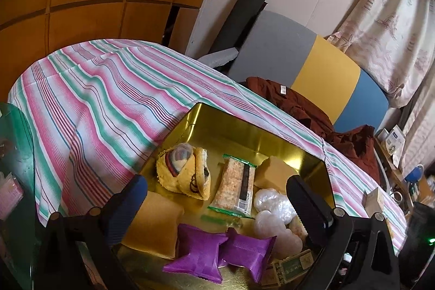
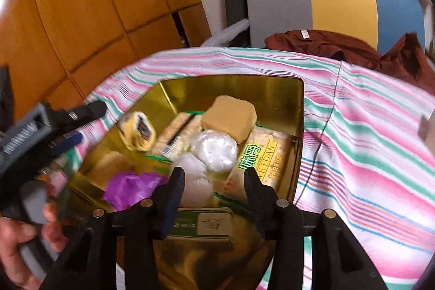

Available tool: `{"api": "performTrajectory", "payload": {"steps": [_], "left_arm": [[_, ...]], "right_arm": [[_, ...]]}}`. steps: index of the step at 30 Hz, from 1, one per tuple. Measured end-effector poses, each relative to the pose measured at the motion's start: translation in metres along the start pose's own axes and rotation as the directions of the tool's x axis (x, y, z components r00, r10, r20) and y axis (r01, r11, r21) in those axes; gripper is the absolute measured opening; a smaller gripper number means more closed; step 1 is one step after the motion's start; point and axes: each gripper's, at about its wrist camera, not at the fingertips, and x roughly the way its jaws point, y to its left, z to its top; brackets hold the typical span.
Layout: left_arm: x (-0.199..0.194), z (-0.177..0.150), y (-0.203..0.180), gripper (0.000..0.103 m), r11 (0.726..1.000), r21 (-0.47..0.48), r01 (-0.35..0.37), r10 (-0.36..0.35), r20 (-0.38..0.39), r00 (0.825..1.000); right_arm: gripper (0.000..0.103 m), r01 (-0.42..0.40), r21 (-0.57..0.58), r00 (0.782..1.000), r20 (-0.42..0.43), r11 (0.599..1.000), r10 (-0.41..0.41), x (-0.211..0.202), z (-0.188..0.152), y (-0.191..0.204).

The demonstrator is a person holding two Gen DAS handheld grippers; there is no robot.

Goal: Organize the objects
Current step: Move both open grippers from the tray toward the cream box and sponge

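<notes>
Gold tin (image 2: 297,110), open on the striped cloth, below the right claw (image 2: 213,182) — holding two purple packets (image 1: 217,249) left of it, white wrapped buns (image 2: 214,150) just ahead, tan cake blocks (image 2: 231,117) beyond.

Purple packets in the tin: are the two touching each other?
Touching. The left wrist view shows the left purple packet and the right purple packet meeting at their crimped ends, edges overlapping, inside the gold tin.
</notes>
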Motion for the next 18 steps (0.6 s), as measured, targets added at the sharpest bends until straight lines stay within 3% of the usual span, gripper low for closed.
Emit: {"api": "performTrajectory", "payload": {"steps": [4,11,13,16,18], "left_arm": [[-0.001,0.001,-0.001,0.103,1.0,0.002,0.004,-0.004,-0.001,1.0],[0.004,-0.007,-0.007,0.103,1.0,0.002,0.012,-0.011,-0.041,0.999],[0.007,-0.01,-0.012,0.103,1.0,0.023,0.011,-0.009,-0.054,0.999],[0.008,-0.016,-0.021,0.103,0.998,0.061,0.022,-0.018,-0.069,0.997],[0.008,-0.02,-0.028,0.103,0.996,0.083,0.035,-0.029,-0.08,0.996]], "right_arm": [[0.045,-0.04,0.004,0.999,0.017,0.999,0.04,-0.005,-0.003,0.001],[0.045,-0.008,0.047,1.0,0.019,0.999,0.007,-0.019,-0.013,-0.022],[0.044,-0.044,0.064,0.998,0.042,0.997,0.041,-0.028,-0.015,-0.032],[0.045,0.043,0.072,0.995,0.085,0.996,-0.049,-0.045,-0.017,-0.042],[0.045,0.033,0.104,0.991,0.123,0.994,-0.046,-0.057,-0.019,-0.055]]}}
